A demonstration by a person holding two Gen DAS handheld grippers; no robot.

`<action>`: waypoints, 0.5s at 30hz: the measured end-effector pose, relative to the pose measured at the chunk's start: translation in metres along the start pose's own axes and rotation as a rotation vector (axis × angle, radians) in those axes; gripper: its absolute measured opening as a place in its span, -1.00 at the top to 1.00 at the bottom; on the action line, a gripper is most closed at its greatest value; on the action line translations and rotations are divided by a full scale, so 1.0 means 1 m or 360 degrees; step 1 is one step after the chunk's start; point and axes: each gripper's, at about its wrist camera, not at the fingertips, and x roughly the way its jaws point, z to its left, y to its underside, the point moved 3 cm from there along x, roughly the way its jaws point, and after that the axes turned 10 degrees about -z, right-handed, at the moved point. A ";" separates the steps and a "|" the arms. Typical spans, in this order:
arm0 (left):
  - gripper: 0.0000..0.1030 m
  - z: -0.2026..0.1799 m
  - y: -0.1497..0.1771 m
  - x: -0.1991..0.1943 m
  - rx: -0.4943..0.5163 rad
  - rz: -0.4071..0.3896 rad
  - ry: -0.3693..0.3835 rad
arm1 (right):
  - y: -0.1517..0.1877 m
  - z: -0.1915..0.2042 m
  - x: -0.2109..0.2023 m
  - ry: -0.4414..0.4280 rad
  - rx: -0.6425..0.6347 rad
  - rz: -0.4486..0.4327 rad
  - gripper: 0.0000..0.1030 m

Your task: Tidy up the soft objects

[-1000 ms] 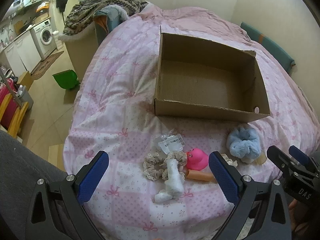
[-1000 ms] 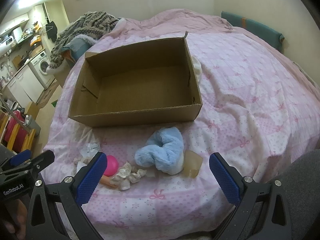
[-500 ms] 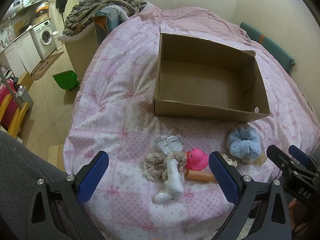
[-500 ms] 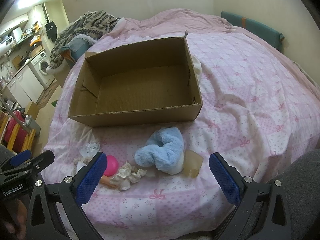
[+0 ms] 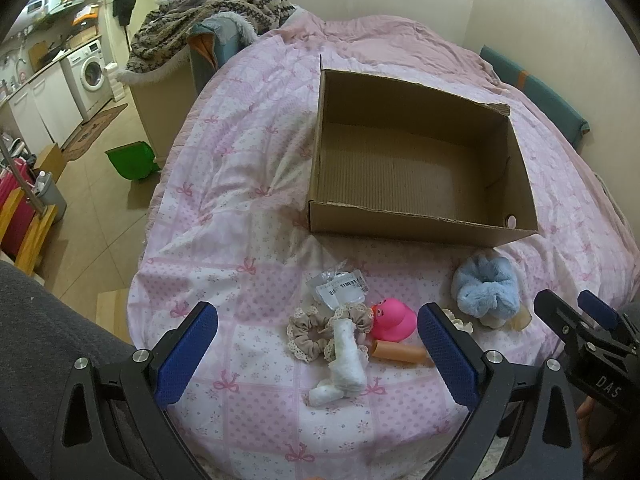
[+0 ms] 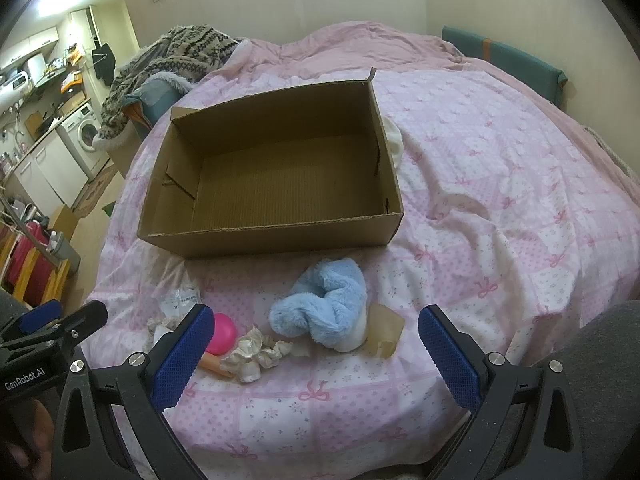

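An empty cardboard box sits on the pink bedspread. In front of it lie a fluffy blue scrunchie, a pink rubber duck, beige lace scrunchies, a white rolled cloth, an orange tube and a crumpled cream scrunchie. My left gripper hovers open over the beige scrunchies and white cloth. My right gripper hovers open, just short of the blue scrunchie. Neither holds anything.
A clear plastic packet with a label lies near the duck. A brown paper scrap lies beside the blue scrunchie. The bed's left edge drops to a tiled floor with a green bin. A blanket pile is far left.
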 end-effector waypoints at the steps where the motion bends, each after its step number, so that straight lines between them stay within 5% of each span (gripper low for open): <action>1: -0.94 0.000 0.000 0.000 0.0001 0.0000 0.0000 | 0.000 0.000 0.000 0.0001 0.0000 -0.0001 -1.00; 15: -0.94 -0.002 -0.005 0.000 0.0019 0.0042 -0.0006 | -0.002 0.000 0.001 -0.0018 0.0004 0.0029 -1.00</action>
